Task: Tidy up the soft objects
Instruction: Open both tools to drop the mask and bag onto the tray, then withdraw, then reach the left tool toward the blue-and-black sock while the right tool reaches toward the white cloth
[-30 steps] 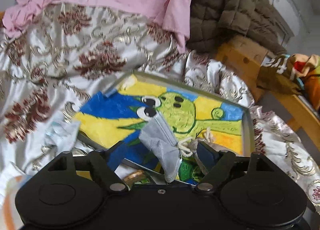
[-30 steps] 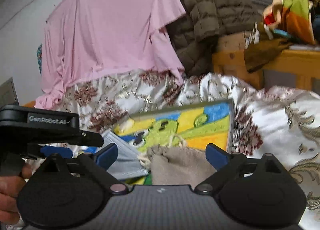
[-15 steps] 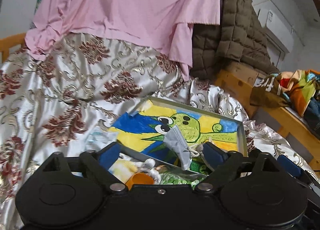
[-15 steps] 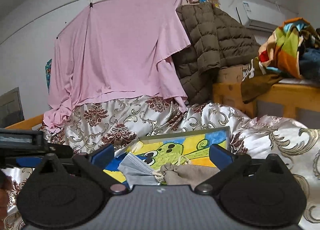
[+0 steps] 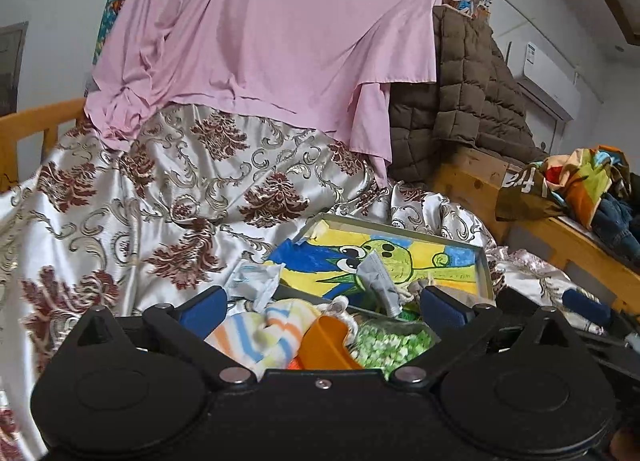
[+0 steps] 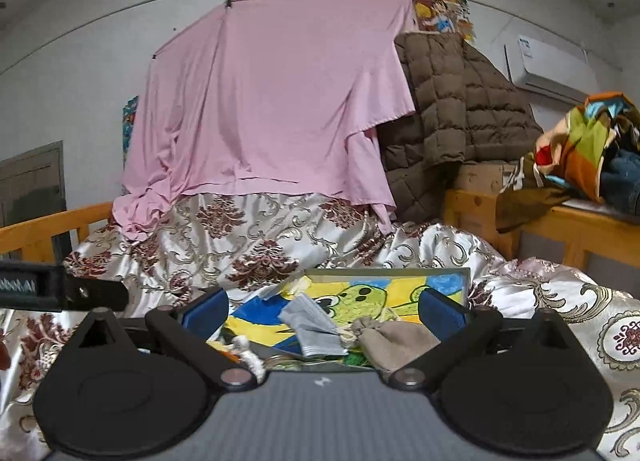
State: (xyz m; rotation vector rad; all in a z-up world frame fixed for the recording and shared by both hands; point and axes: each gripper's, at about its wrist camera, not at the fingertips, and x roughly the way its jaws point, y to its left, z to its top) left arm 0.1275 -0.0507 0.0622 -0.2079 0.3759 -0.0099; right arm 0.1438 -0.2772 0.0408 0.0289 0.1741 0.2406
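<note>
Both claws hang open over the near part of the bed. The left claw (image 5: 320, 303) has just been opening, and its blue pads grip nothing; below its wide gap lie a striped sock (image 5: 256, 335), an orange cup-like piece (image 5: 326, 345) and a patch of green beads (image 5: 390, 341). The right claw (image 6: 322, 307) is spread just as wide, also empty. Just beyond, a framed painting (image 6: 448, 281) of a green cartoon creature lies flat on the floral satin bedspread (image 5: 160, 197). On its near edge rest a grey face mask (image 6: 312, 327) and, touching it to the right, a beige drawstring pouch (image 6: 394, 341). A crumpled pale wrapper (image 5: 254, 281) sits at the painting's left corner. Farther back hang a pink sheet (image 6: 272, 101) and a brown quilted jacket (image 6: 452, 113).
</note>
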